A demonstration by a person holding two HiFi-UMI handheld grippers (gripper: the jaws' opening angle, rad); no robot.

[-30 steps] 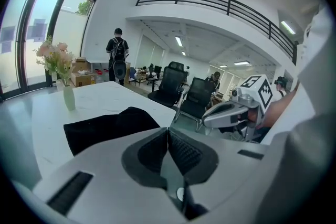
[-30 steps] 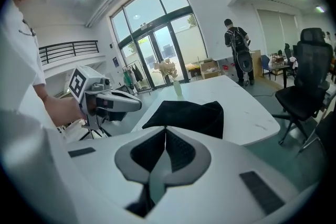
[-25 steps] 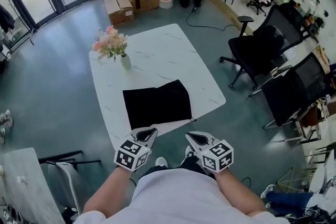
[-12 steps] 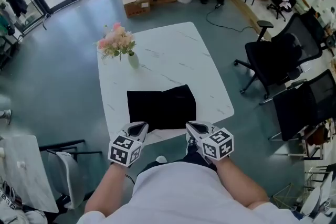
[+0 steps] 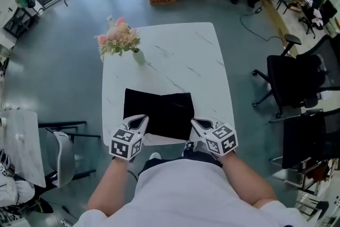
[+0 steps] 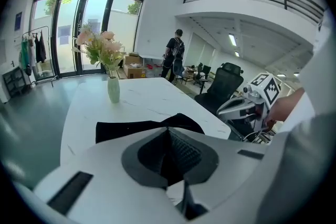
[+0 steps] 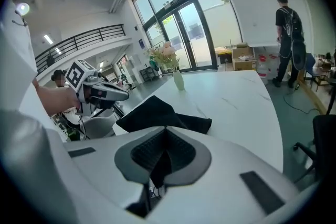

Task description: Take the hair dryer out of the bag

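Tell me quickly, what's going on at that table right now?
A person stands at the near edge of the table with a gripper in each hand. The left gripper and the right gripper are both shut and empty, each at a near corner of the black bag, which lies flat on the table. Whether either touches the bag I cannot tell. No hair dryer shows, so it is not out yet. A vase of flowers stands at the far left.

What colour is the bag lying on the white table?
Plain black; the flat fabric bag shows best in the head view.
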